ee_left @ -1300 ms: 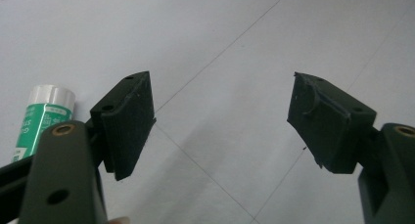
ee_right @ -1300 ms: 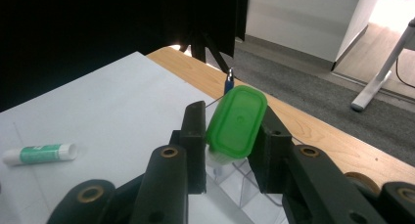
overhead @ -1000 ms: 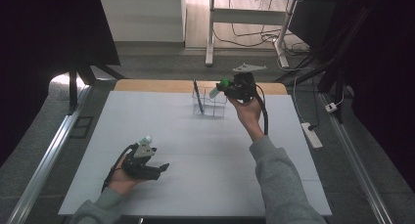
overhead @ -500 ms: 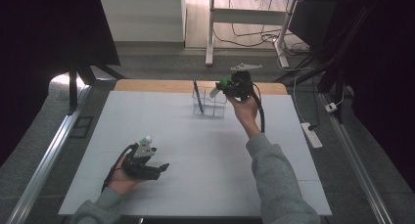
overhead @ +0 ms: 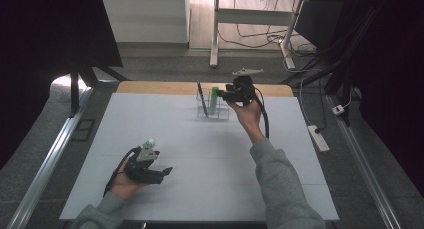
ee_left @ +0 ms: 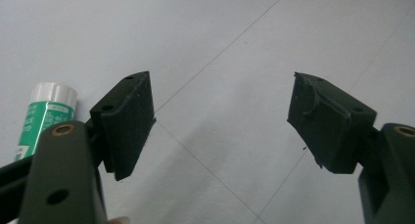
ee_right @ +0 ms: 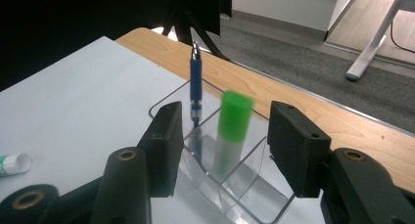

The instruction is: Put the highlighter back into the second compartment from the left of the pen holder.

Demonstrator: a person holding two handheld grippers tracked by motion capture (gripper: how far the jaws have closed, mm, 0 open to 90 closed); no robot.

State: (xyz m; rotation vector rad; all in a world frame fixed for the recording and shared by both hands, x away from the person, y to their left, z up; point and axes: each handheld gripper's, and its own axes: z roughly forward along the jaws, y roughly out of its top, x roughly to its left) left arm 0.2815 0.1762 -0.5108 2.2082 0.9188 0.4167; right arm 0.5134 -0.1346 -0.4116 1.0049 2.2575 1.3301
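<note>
Green cap: the marker (ee_right: 232,131) carries a bright green cap over a pale barrel; it stands nearly upright in the clear holder (ee_right: 254,194).
Right claw (ee_right: 220,145): jaws have just been opening and stand apart on either side of the marker, pads clear of it, nothing gripped.
Marker handling: judged light, rigid, smooth plastic; likely to slip or tip if pinched at an angle.
Grip point: mid-barrel just under the cap, pads square to the barrel.
Holder: thin transparent plastic, judged light and easily pushed; it sits at the far edge of the tabletop (overhead: 200,154).
Blue pen (ee_right: 195,87): upright in the same holder, beside the marker.
Left claw (ee_left: 220,121): wide open, empty, low over the tabletop.
Glue stick (ee_left: 44,114): green label, white end, lying just beside the left claw.
</note>
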